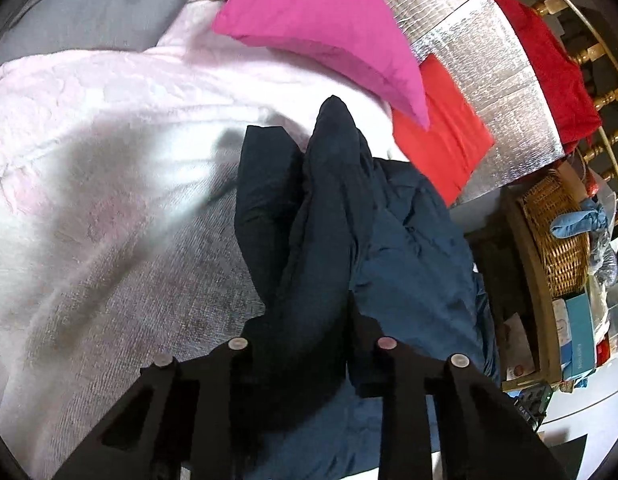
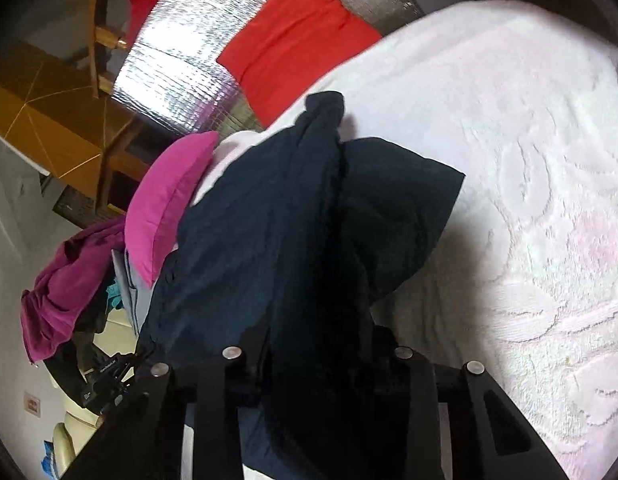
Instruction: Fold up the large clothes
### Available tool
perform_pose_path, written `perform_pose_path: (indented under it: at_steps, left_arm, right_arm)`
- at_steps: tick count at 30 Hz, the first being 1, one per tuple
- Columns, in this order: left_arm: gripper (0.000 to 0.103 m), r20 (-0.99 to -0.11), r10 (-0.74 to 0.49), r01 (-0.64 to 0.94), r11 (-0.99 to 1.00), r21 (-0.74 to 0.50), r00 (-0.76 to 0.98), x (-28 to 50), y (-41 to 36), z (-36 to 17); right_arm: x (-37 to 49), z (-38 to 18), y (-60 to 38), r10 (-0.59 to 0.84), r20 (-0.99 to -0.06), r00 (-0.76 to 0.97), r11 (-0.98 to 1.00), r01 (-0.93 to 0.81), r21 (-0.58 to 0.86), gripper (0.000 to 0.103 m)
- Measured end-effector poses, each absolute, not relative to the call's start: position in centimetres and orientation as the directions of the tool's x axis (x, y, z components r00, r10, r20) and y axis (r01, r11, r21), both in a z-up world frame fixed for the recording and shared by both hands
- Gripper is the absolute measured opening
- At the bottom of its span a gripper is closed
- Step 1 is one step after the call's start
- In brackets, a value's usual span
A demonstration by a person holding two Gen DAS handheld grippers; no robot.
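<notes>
**A:** Where is the garment right now?

**B:** The dark navy garment (image 1: 329,216) is bunched in a heap on the pale pink bedspread (image 1: 89,128), partly lifted off it. A ridge of its cloth runs up between the fingers of each tool, and from the right wrist the same navy garment (image 2: 269,220) drapes toward the camera, covering much of the mechanism.

**A:** And the tools?

**B:** The left gripper (image 1: 309,320) is pinching a fold of the navy cloth, its fingers drawn in on it. The right gripper (image 2: 317,344) looks the same: fabric fills the narrow gap between its fingers, so I judge it clamped on another fold.

**A:** So which step is this?

**B:** I'd call it the pick-up: both holds taken, nothing folded yet. The cloth is crumpled, with no clean edge or flat panel showing.

**A:** What does the next move ask for?

**B:** Probably lifting and drawing the two holds apart so the garment opens out, then laying it flat on a bare stretch of bedspread. It needs room: the magenta pillow (image 1: 321,28) and the folded red cloth (image 1: 441,136) lie just beyond the heap, so spreading should go away from them.
</notes>
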State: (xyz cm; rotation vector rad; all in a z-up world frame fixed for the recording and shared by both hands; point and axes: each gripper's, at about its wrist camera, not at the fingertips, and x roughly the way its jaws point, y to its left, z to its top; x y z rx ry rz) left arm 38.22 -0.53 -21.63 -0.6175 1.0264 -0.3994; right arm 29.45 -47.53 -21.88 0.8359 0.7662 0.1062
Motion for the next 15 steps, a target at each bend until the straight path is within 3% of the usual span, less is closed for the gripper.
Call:
perform_pose_path:
  at_steps: [10, 15]
  left_arm:
    - [0.025, -0.628, -0.591, 0.062, 0.751, -0.657, 0.506, 34.8, 1.7, -18.6]
    - [0.029, -0.698, -0.549, 0.013, 0.790, -0.612, 0.459, 35.2, 1.9, -20.6]
  right_arm:
    - [27.6, -19.3, -45.4, 0.413, -0.544, 0.730, 0.723, 0.101, 0.684, 0.035]
    - [27.4, -22.2, -46.3, 0.407, -0.629, 0.662, 0.722, 0.189, 0.666, 0.035]
